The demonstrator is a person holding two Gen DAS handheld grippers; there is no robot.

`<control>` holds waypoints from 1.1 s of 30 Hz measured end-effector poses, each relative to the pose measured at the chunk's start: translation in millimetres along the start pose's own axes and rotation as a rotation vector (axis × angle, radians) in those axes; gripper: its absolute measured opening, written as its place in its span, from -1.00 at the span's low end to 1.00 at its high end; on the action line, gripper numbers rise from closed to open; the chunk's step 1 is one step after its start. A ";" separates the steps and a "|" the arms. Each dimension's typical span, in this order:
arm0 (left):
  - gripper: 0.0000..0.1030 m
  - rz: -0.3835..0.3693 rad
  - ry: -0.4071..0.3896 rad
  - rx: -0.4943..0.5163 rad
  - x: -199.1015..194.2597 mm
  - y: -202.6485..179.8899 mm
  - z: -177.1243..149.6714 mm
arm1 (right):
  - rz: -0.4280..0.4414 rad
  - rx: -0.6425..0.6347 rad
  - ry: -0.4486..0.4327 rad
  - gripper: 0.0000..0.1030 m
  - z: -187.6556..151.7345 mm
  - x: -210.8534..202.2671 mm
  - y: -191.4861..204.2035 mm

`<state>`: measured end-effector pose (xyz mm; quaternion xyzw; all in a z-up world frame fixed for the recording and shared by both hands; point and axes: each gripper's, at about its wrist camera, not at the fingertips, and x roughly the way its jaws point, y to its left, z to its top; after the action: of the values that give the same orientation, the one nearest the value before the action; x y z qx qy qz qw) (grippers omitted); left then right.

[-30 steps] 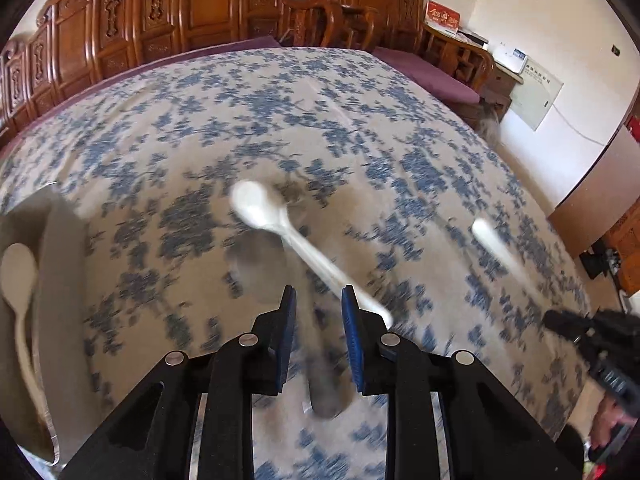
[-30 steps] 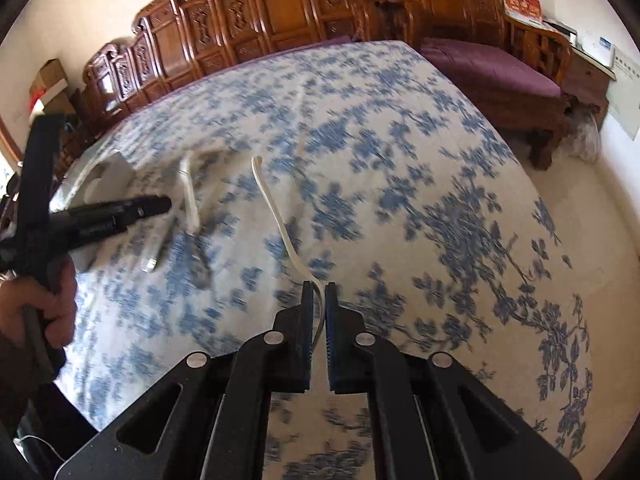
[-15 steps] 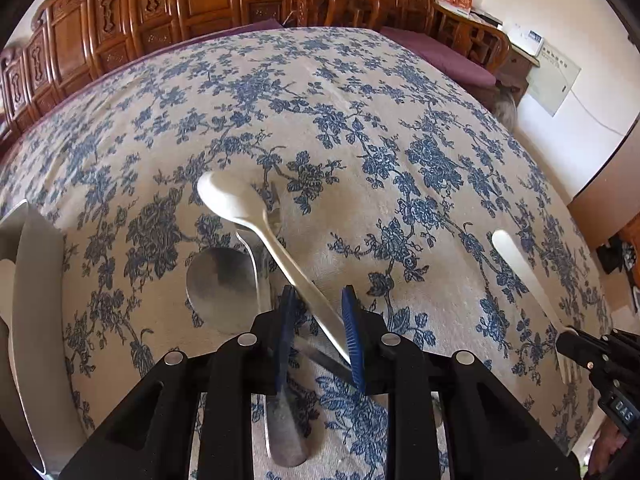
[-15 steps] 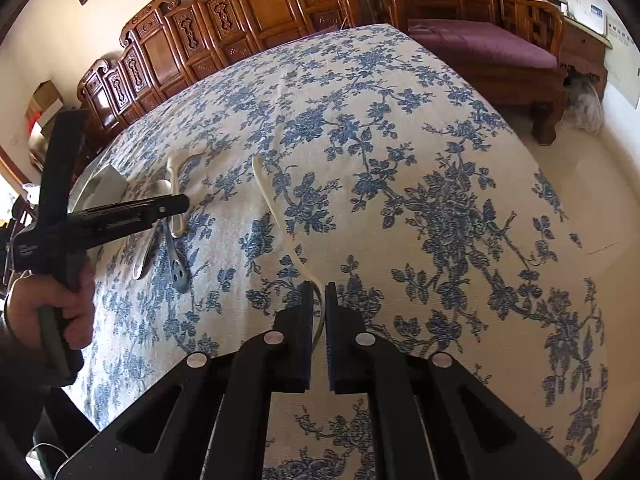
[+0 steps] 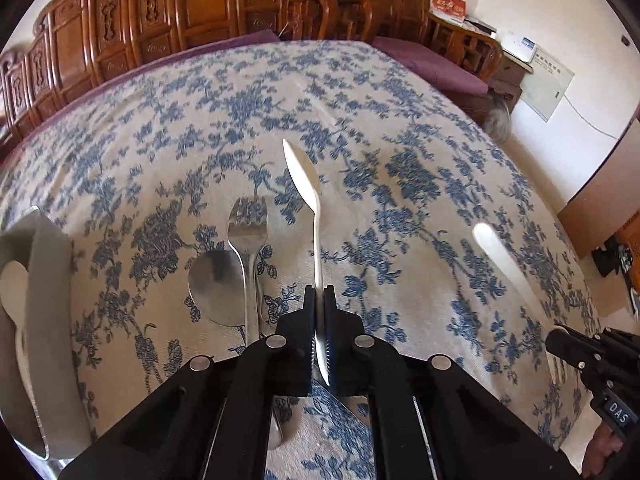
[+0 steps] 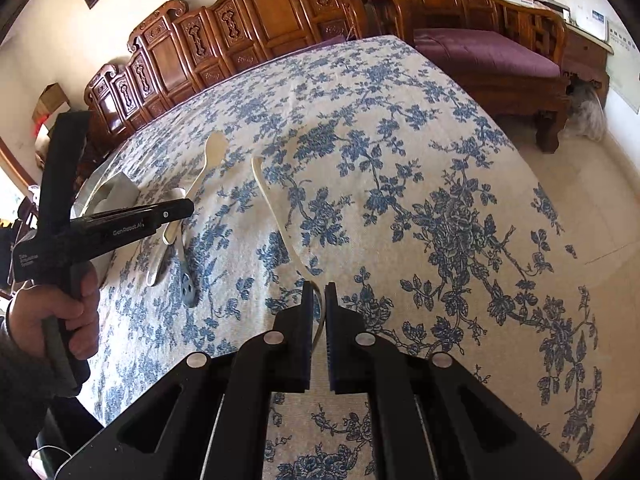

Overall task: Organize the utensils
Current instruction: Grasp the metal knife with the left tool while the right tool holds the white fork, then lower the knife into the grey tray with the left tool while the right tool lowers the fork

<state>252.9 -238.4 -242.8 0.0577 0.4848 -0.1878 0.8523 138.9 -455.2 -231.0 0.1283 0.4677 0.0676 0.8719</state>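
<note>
My left gripper (image 5: 319, 294) has its jaws closing tight on the handle of a white plastic spoon (image 5: 304, 176), which stands on edge and points away over the blue-flowered tablecloth (image 5: 420, 152). Under it, to the left, a metal spoon (image 5: 216, 280) and a metal fork (image 5: 247, 228) lie on the cloth. My right gripper (image 6: 319, 292) is shut on the end of a long, flat white plastic utensil (image 6: 276, 208), also seen in the left wrist view as a pale white utensil (image 5: 496, 252). In the right wrist view the left gripper (image 6: 188, 208) holds the white spoon (image 6: 214, 148).
A grey tray (image 5: 52, 280) sits at the table's left edge with another white spoon (image 5: 12, 280) in it. Carved wooden chairs (image 5: 200, 12) line the far side, and a purple-cushioned bench (image 6: 488, 56) stands at the right. A hand (image 6: 52, 320) grips the left tool.
The left jaws have come together on the white spoon's handle, and the spoon has turned onto its edge and risen off the cloth. The right gripper keeps its hold.
</note>
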 end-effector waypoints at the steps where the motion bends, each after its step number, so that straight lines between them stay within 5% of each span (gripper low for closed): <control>1: -0.93 0.001 -0.007 0.008 -4.8 -1.9 0.5 | -0.001 -0.004 -0.002 -0.87 0.1 -1.1 1.5; 15: -0.93 0.036 -0.102 0.058 -78.2 6.4 -4.6 | -0.011 -0.091 -0.019 -0.87 -1.2 -7.9 36.0; 33: -0.93 0.109 -0.140 -0.039 -126.0 100.3 -27.3 | 0.022 -0.250 0.010 -0.87 -18.4 8.4 111.2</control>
<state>210.7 -104.9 -158.6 0.0544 0.4237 -0.1351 0.8940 128.4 -343.7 -215.5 0.0232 0.4587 0.1357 0.8778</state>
